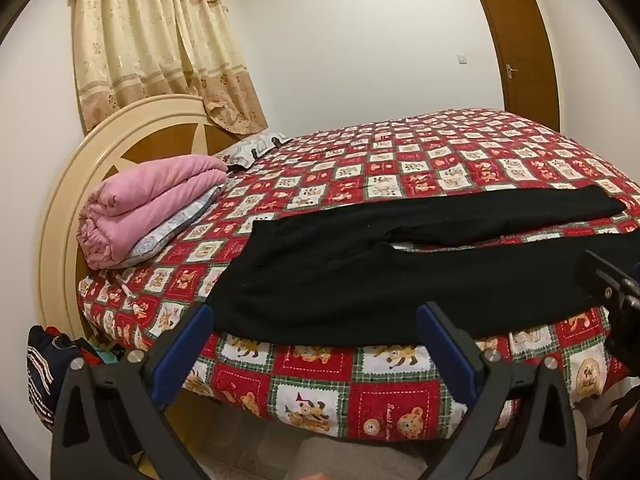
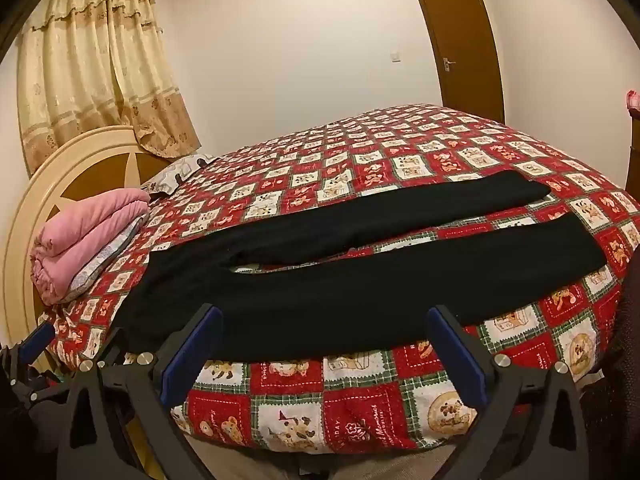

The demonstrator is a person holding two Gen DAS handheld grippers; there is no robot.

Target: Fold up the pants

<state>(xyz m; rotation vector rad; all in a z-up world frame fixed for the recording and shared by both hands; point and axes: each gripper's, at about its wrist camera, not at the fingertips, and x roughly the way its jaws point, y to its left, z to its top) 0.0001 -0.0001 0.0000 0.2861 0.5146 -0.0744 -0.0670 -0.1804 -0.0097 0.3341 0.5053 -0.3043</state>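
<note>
Presently: black pants (image 1: 400, 276) flat along the bedspread (image 1: 360, 152) edge.
Left gripper (image 1: 316, 344) and right gripper (image 2: 324, 344) gape empty just before the near hem; patch lettering ahead illegible.

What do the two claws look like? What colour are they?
Both look alike. The left claw has two flat blue fingers set on black, angular plastic arms, joined by round silver bolts. The right claw is the same: blue fingers, black frame, silver bolts. No cables or sleeves show.

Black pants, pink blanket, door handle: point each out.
black pants (image 2: 320, 296), right wrist view, near leg.
pink blanket (image 1: 156, 204), left wrist view, folded top layer.
door handle (image 2: 448, 64), right wrist view, lever.
</note>
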